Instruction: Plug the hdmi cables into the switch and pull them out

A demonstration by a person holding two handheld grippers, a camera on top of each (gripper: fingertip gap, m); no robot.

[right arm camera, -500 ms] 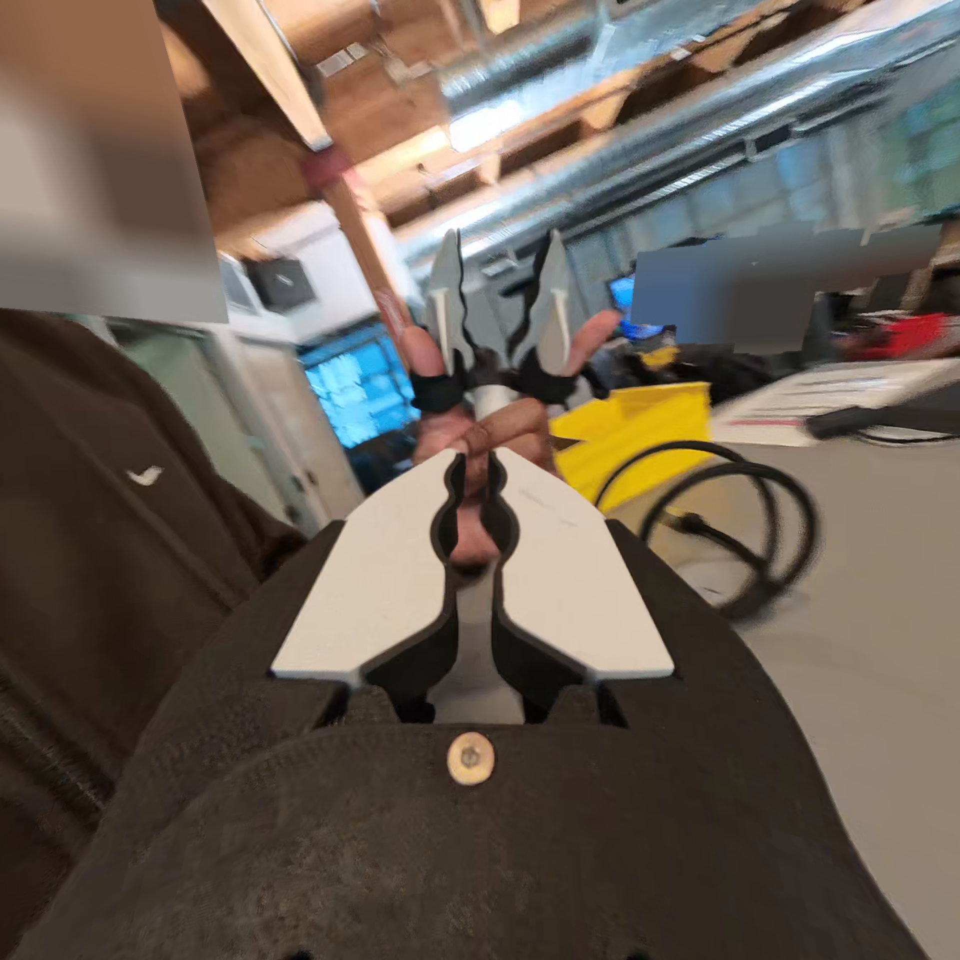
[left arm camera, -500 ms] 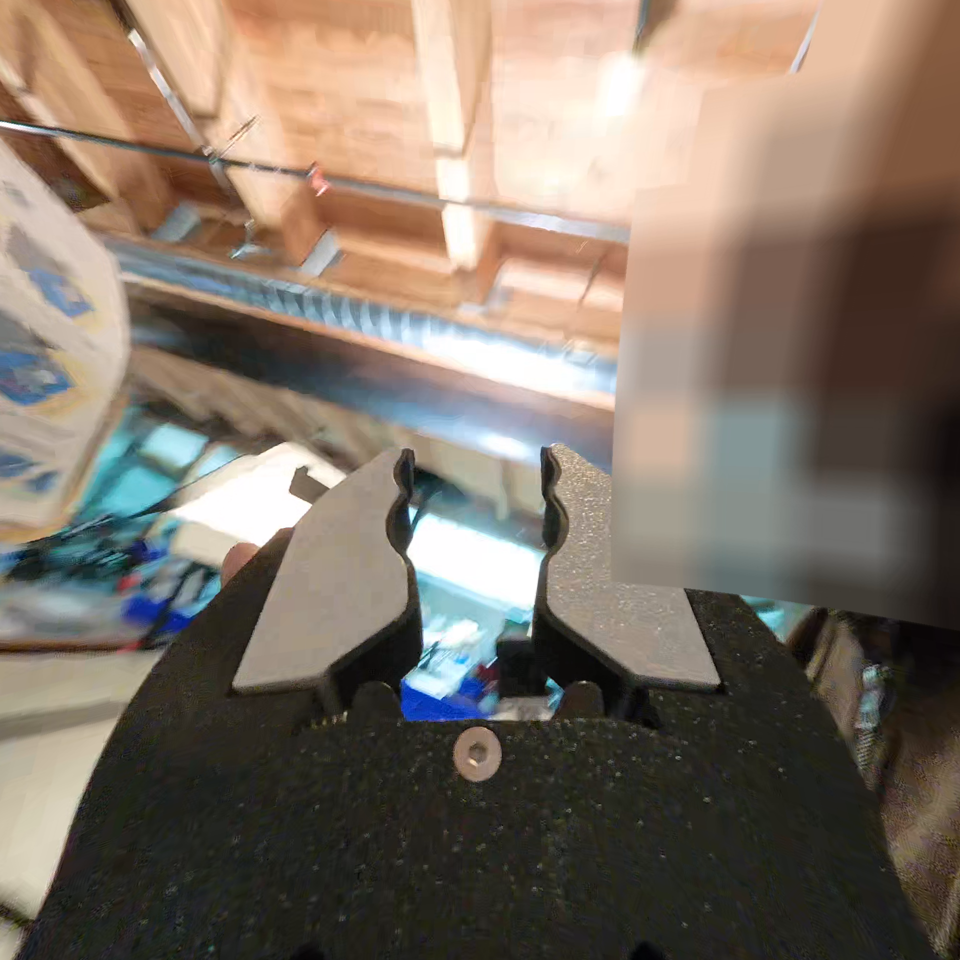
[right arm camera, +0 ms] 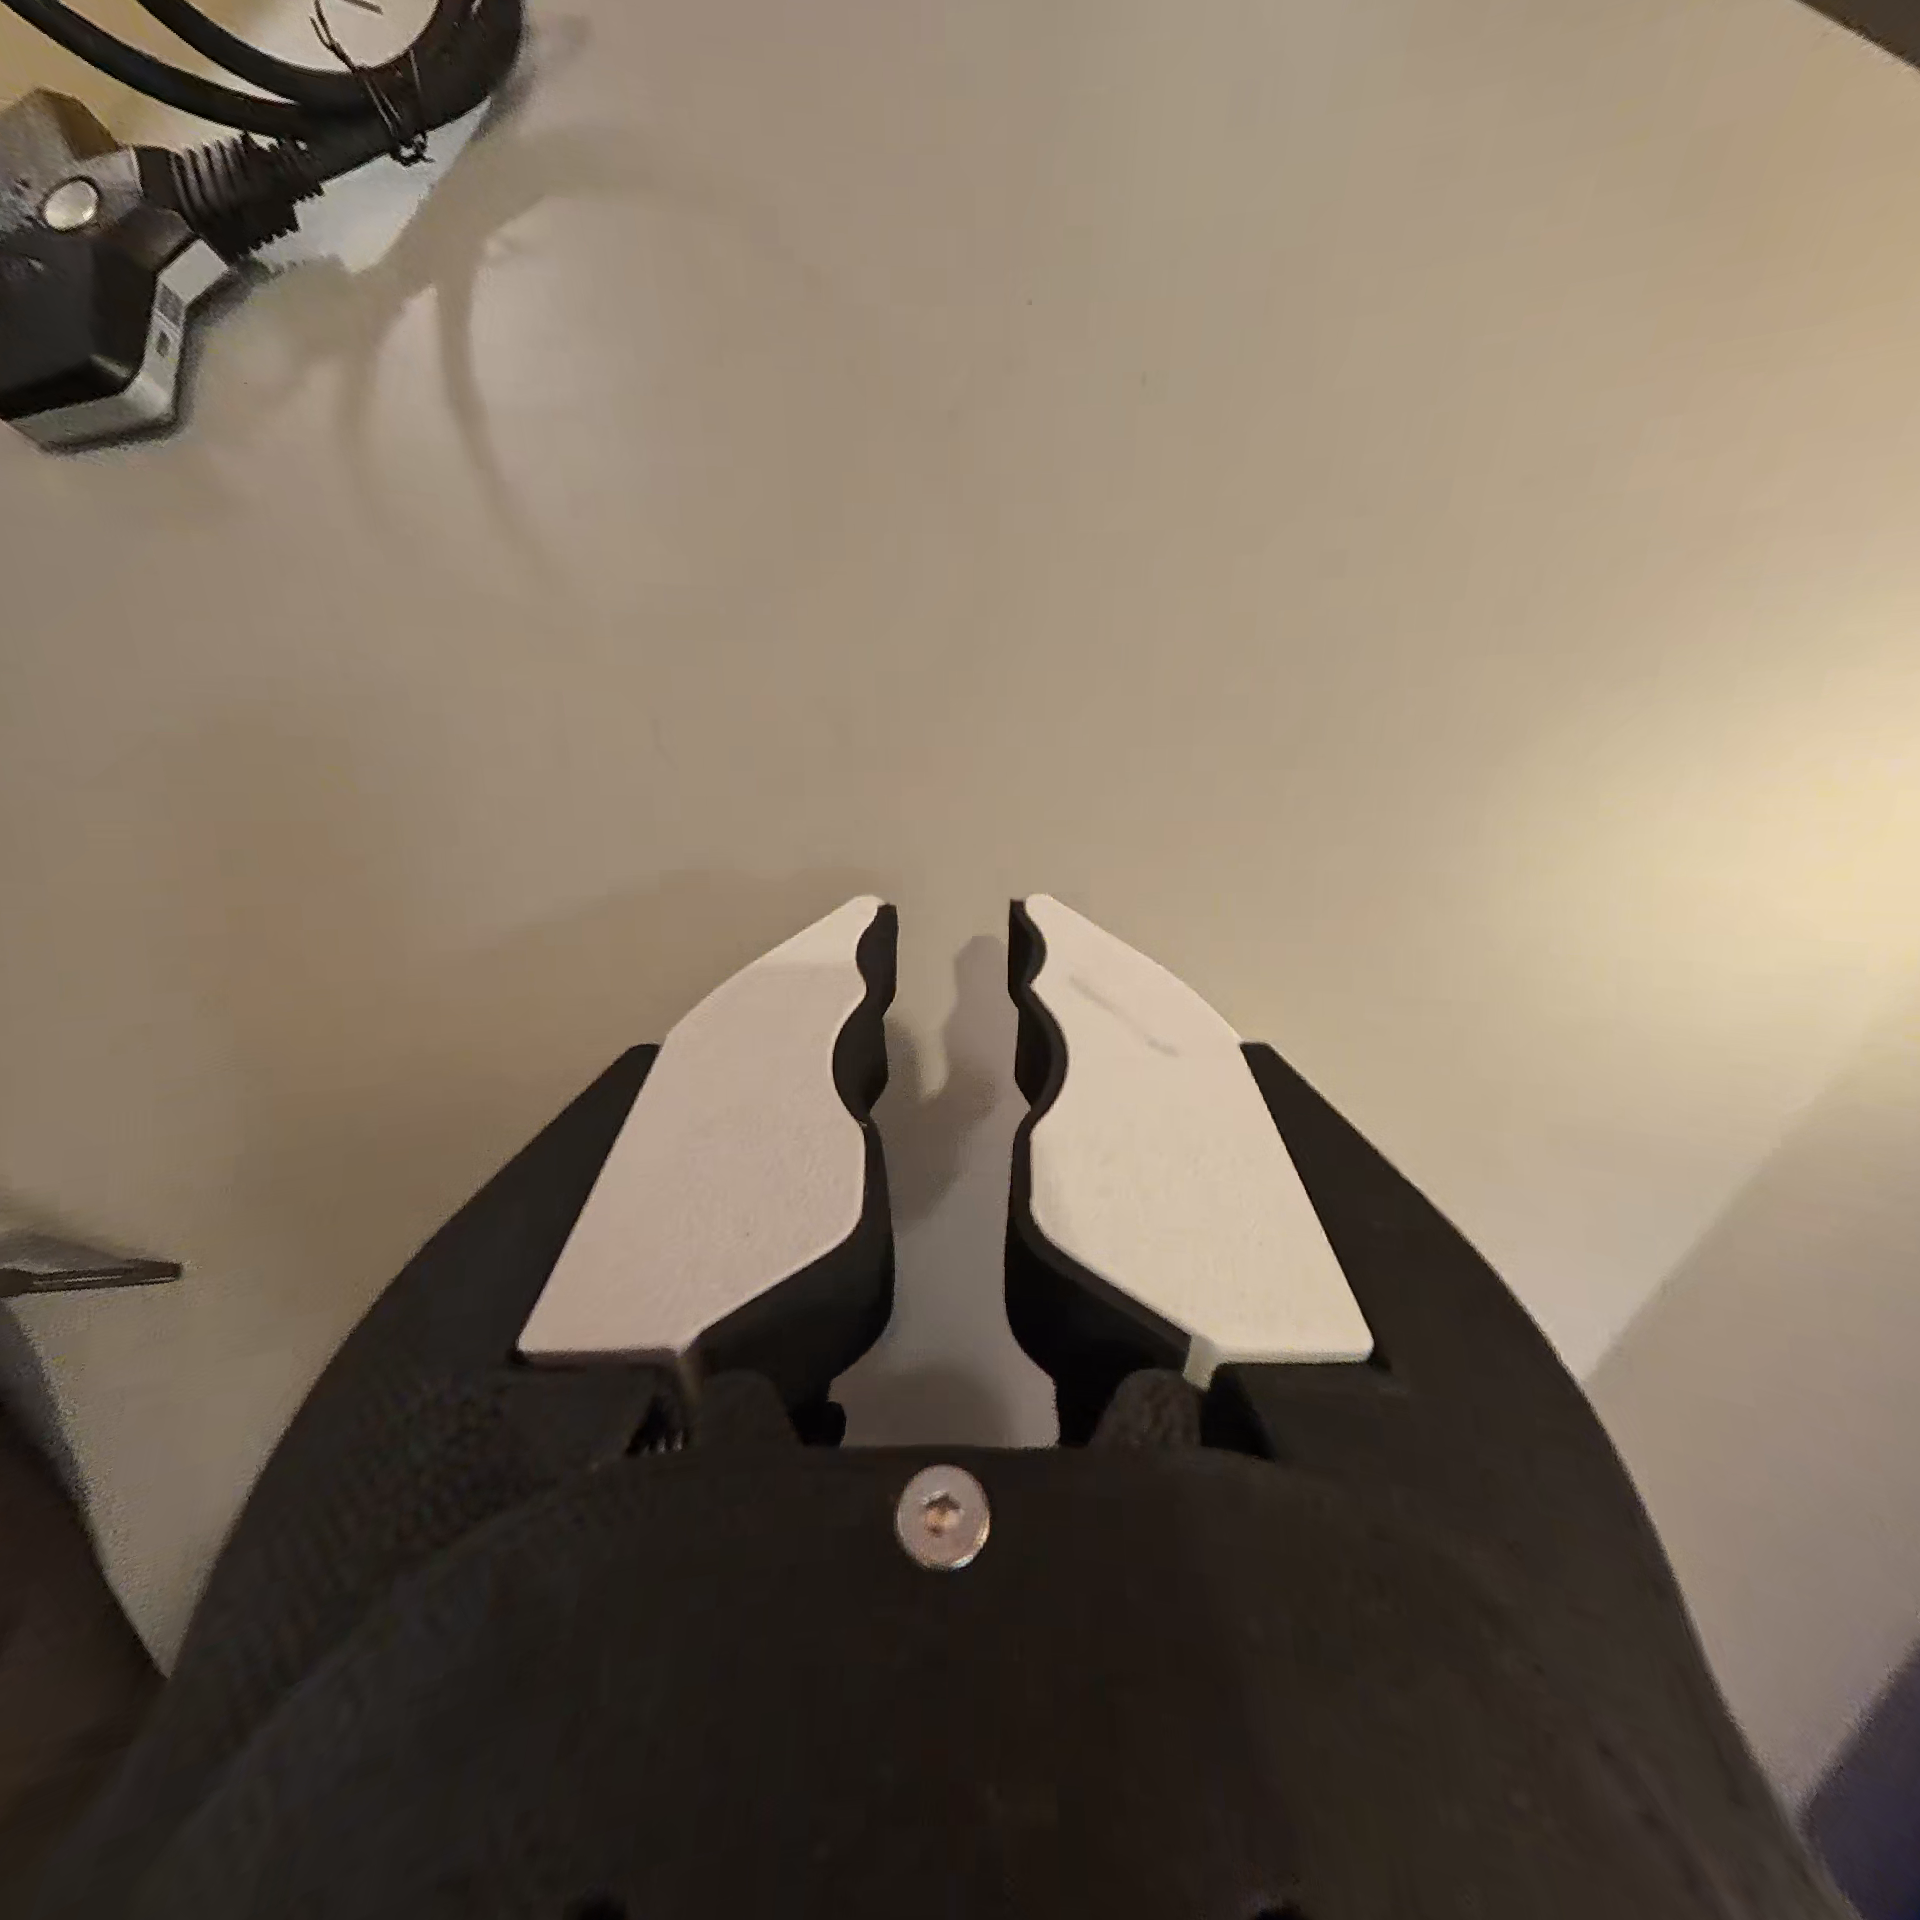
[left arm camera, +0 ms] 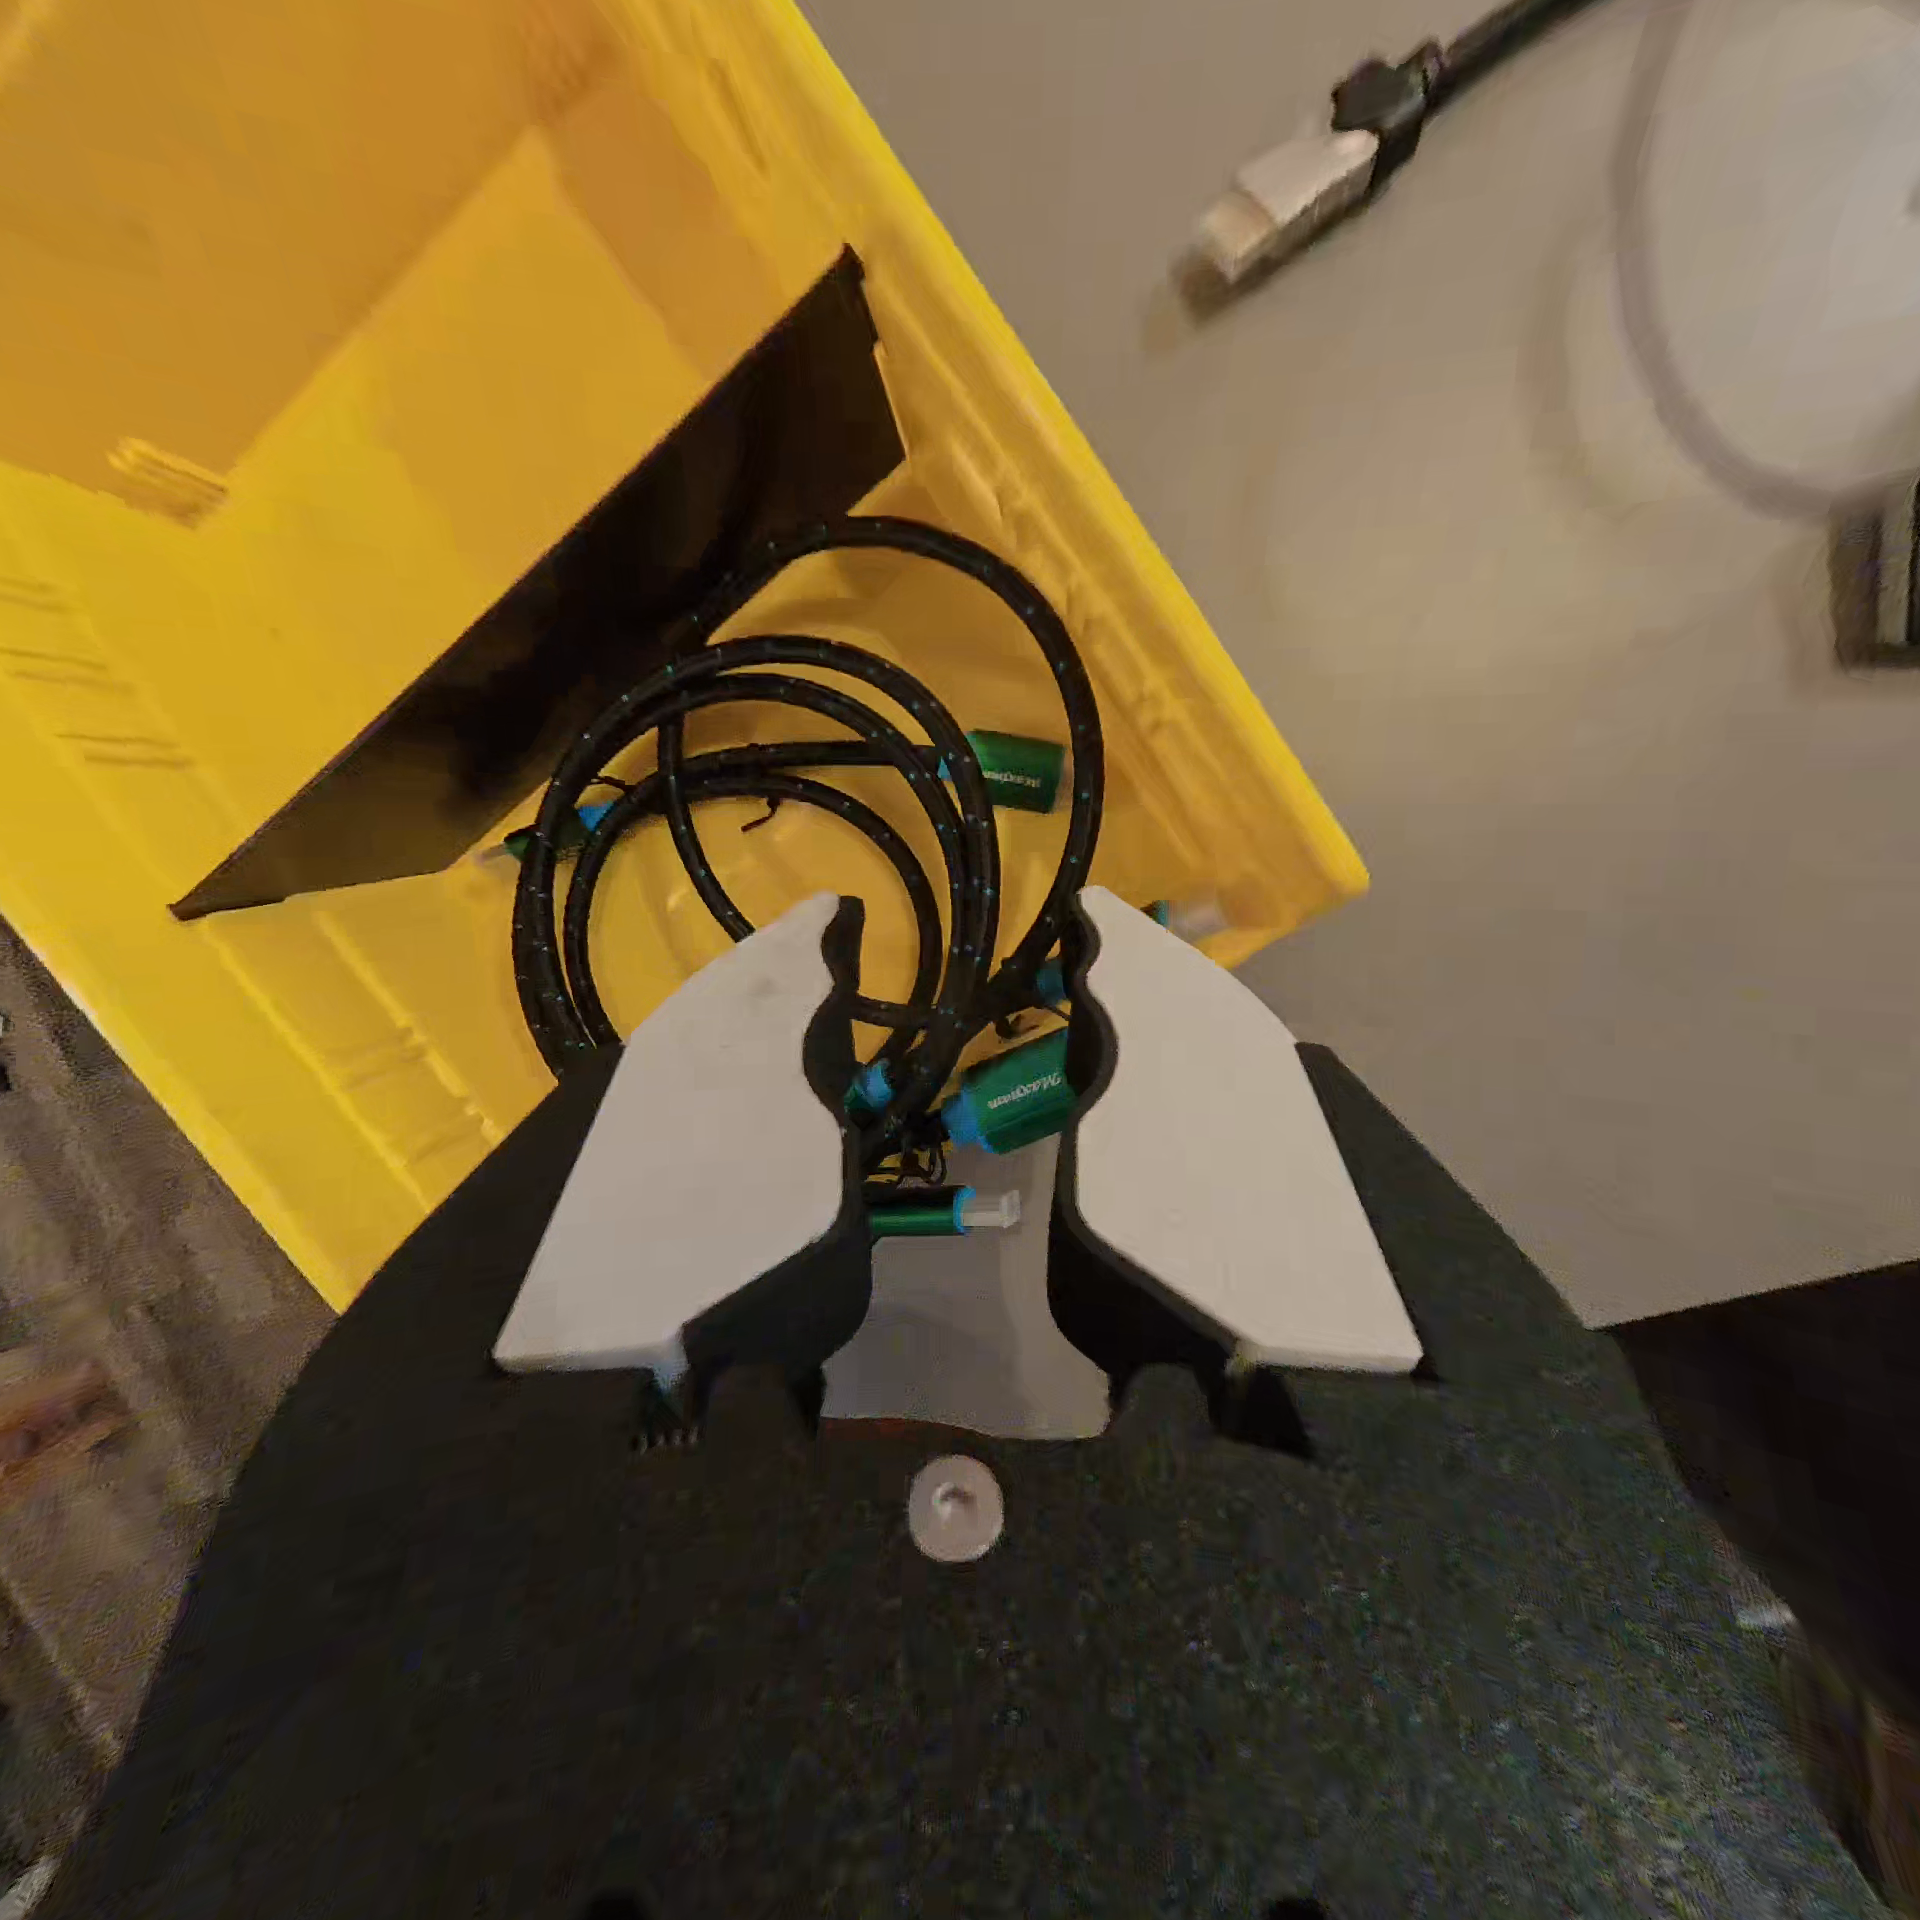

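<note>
In the left wrist view a yellow plastic bin [left arm camera: 1143,582] with a black divider [left arm camera: 623,623] holds coiled black braided cables [left arm camera: 748,665] with green connectors [left arm camera: 1013,774]. My left gripper [left arm camera: 961,914] is open just above this coil. Cable loops and one green connector [left arm camera: 1013,1101] show between its fingers, with a gap beside the left pad, so nothing is gripped. In the right wrist view my right gripper [right arm camera: 953,914] is open and empty, close over the bare beige table [right arm camera: 1143,520].
A thick black cable with a black and silver plug lies on the table [right arm camera: 104,301]. It also shows in the left wrist view [left arm camera: 1299,197], near a pale cable loop [left arm camera: 1683,312]. Grey carpet [left arm camera: 104,1247] lies left of the bin. The gap from one gripper's tips to the other's is roughly 55 cm.
Both grippers have swung down from pointing at the ceiling and room; the left now faces the bin, the right faces the table. The right fingers stand a little wider apart.
</note>
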